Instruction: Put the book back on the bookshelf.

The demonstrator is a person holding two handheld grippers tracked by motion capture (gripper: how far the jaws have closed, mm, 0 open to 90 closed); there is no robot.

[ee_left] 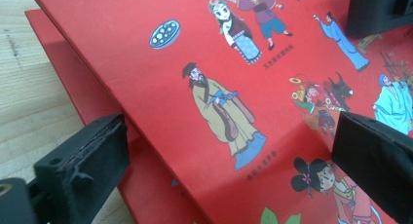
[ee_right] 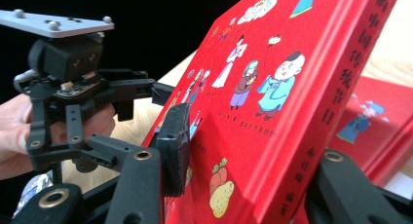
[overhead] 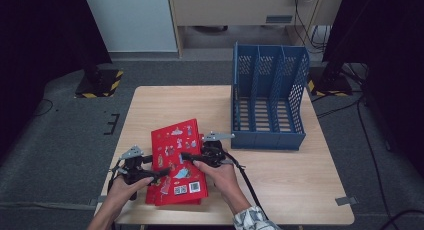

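A red picture book [overhead: 175, 140] with cartoon figures on its cover lies tilted on top of a second red book [overhead: 177, 196] near the table's front left. My right gripper [ee_right: 253, 185] is shut on the upper book [ee_right: 272, 53]: one pad presses on the cover and the other jaw sits behind the spine edge. In the high view the right gripper [overhead: 186, 157] reaches in from the book's right. My left gripper [ee_left: 229, 170] stands open, its jaws wide apart astride the book's raised edge [ee_left: 160, 107]. The lower book [ee_left: 73, 73] shows beneath.
A blue three-slot file rack [overhead: 269, 100] stands at the table's back right. Bare wooden table [overhead: 295, 185] stretches in front of it. The left gripper [ee_right: 73, 87] and the hand holding it appear on the book's far side in the right gripper view.
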